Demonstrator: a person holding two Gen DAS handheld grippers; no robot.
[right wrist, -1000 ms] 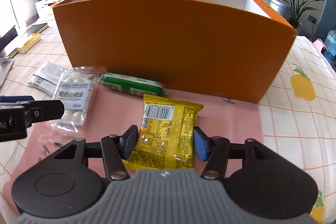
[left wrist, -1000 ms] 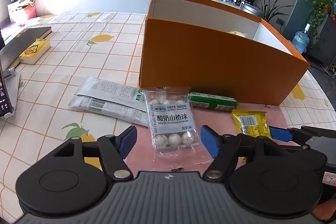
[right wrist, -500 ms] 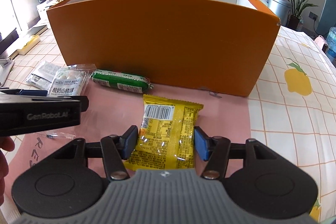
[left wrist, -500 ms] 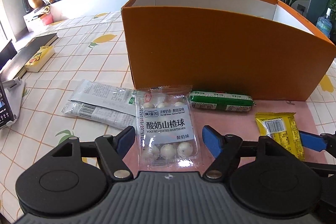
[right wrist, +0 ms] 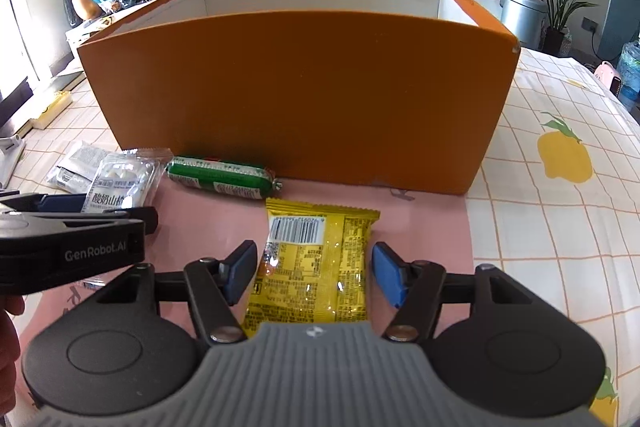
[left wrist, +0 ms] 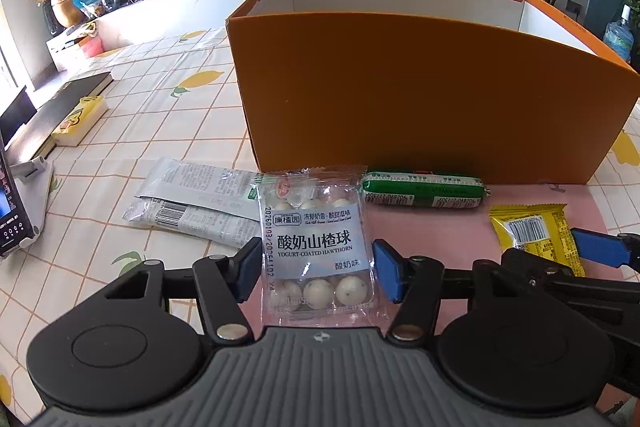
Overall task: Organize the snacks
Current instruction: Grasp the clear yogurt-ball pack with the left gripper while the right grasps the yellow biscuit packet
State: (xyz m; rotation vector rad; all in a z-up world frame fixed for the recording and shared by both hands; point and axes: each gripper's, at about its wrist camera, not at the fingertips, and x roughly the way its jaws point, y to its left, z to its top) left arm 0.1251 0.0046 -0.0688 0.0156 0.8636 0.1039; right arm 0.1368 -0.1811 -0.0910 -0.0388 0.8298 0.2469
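Note:
A clear pack of yogurt-coated hawthorn balls lies flat on the pink mat. My left gripper straddles it. Its jaws are closing, the blue pads have come up to the pack's side edges, and the pack is not crumpled. A yellow snack pack lies flat between the pads of my right gripper, which is closing slightly; thin gaps still show on both sides. A green sausage rests against the front wall of the orange box. Two grey-white sachets lie left of the hawthorn pack.
The tall orange box stands right behind the snacks, and its inside is hidden from here. A black book and a yellow box lie at the far left, beside a phone on a stand. A person's hand shows at the left edge.
My left gripper moved forward over the hawthorn pack and its jaws narrowed to the pack's edges. The right gripper stayed over the yellow pack.

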